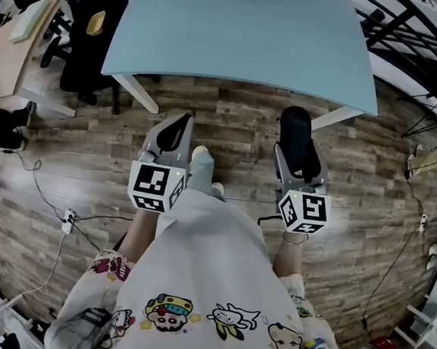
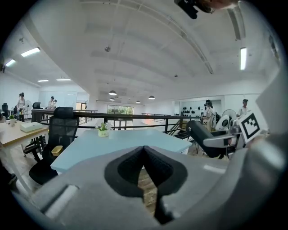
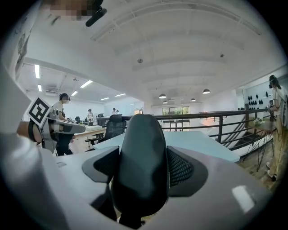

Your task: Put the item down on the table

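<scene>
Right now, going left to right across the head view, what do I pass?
black office chair → left gripper, shut and empty → person's foot → right gripper, closed on the black item

The floor (image 1: 231,118) is wood-look plank in mixed browns and greys, with thin cables (image 1: 39,185) trailing across it to a white power strip (image 1: 68,221). A pale blue table (image 1: 246,35) on white legs stands ahead, a small potted plant (image 2: 103,130) at its far edge. To the left sit a black office chair (image 1: 90,29) (something yellow lies on its seat) and a light wooden desk (image 1: 9,45). Behind the table runs a dark metal railing (image 2: 135,117). The white ceiling (image 2: 148,49) curves overhead, lit by strip lights (image 2: 30,51) and round hanging lamps (image 2: 112,93); bright windows (image 2: 117,109) close the far end
</scene>
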A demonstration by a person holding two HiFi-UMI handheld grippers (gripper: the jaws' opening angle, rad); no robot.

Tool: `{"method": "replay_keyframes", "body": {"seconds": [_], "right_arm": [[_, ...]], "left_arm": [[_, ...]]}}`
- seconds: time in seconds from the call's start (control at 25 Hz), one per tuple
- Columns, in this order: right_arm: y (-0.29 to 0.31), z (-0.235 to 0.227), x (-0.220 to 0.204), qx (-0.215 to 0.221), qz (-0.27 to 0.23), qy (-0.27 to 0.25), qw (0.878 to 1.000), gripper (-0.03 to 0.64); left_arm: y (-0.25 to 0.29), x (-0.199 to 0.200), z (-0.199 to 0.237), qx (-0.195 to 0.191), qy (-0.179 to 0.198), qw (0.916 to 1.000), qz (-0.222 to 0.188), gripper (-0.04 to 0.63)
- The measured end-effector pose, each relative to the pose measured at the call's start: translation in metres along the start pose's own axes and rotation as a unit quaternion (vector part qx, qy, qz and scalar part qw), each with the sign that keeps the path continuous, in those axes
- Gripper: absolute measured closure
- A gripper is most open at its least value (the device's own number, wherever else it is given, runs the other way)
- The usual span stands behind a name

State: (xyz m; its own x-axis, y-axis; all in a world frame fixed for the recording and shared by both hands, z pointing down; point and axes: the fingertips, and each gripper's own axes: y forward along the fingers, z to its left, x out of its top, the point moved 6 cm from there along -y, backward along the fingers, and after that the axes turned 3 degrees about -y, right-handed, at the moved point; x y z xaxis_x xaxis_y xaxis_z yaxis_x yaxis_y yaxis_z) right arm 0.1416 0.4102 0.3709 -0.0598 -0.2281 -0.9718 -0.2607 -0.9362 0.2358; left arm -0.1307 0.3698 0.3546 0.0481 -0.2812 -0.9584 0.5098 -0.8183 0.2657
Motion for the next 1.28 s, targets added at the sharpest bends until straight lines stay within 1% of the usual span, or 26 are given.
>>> {"method": "replay_keyframes", "body": {"seconds": [0.24,0.44,0.64,0.8,1.0,1.28], "right_arm": [[0.012,0.003,-0.005,-0.001,0.005,0.010,1.000,0.279],[0.040,-0.004,-0.002,-0.008,0.009,0.017,1.000,0.279],[0.095,-0.021,0.013,-0.013,0.012,0.017,1.000,0.279],[0.143,-0.029,0.029,-0.010,0.007,0.012,1.000,0.279],[0.187,-0.048,0.050,-0.011,0.003,0.006,1.000,0.279],[0.228,-0.030,0.056,-0.017,0.010,0.011,1.000,0.279]], "left_arm": [[0.010,-0.004,0.005,-0.010,-0.001,0.9999,0.005,0.597],[0.043,0.001,0.017,-0.029,-0.001,0.9996,0.007,0.597],[0.095,0.018,0.041,-0.039,-0.003,0.9992,0.008,0.597],[0.130,0.035,0.070,-0.036,0.005,0.9993,0.004,0.597],[0.170,0.060,0.093,-0.035,0.009,0.9993,-0.009,0.597],[0.191,0.063,0.132,-0.050,-0.003,0.9988,-0.001,0.597]]}}
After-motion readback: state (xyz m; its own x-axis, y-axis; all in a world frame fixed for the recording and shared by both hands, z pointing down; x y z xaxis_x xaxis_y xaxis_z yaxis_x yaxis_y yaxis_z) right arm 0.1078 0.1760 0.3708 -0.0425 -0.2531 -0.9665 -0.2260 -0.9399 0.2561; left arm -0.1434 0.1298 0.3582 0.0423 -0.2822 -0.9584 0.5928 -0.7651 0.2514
